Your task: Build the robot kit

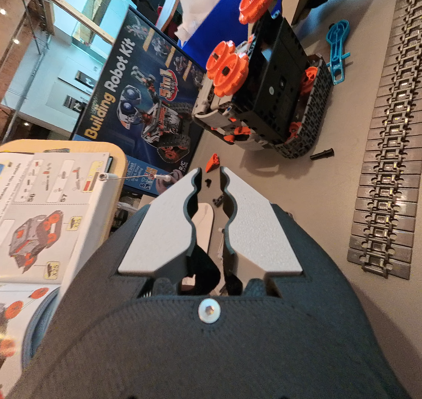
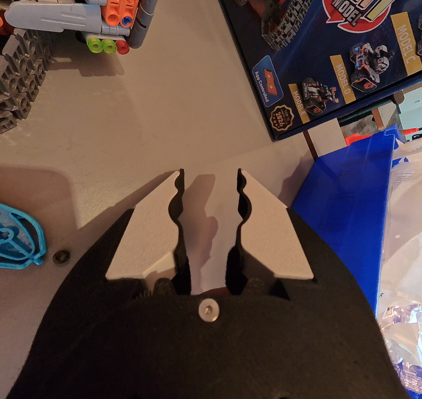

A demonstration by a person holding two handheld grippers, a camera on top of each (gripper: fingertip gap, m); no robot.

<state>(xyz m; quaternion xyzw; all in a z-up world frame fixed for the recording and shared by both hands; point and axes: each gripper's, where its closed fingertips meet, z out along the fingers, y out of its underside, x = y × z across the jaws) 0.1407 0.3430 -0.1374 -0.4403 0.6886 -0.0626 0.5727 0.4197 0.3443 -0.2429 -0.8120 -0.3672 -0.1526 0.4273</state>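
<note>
Left tongs (image 1: 210, 171): tips parted by a narrow gap, gripping nothing, angled low over the grey surface (image 1: 319, 205). Through the gap: 2 small black pieces (image 1: 218, 199) on the surface, and 1 orange wedge piece (image 1: 212, 159) just past the tips. 1 thin white stick (image 1: 220, 241) lies under the right finger.

Ahead and right of them: 1 toy vehicle (image 1: 269, 91) lying on its side, black body, 3 big orange cog wheels (image 1: 230, 74) facing up, a grey track on its lower side. 1 black pin (image 1: 322, 154) just beside it. 1 blue plastic tool (image 1: 338, 50) behind it. 1 long loose track strip (image 1: 392, 136) laid flat along the right edge, well apart from the tongs.

Left of them: 1 open instruction booklet (image 1: 45, 205) and 1 dark blue kit box (image 1: 141, 95) standing upright.

Right tongs (image 2: 210, 171): spread wide, empty, pointing down at bare surface (image 2: 159, 114), their shadow right below. Nothing touching the fingers.

Around them: the blue plastic tool (image 2: 20, 239) at the left edge, 1 small dark round piece (image 2: 61, 256) beside it. The vehicle (image 2: 80, 11) at top left, with 2 green studs and 1 red stud (image 2: 107, 45) on it. The kit box (image 2: 331, 56) at top right. 1 blue bin (image 2: 342, 205) close on the right, clear plastic bags (image 2: 402, 273) in it.
</note>
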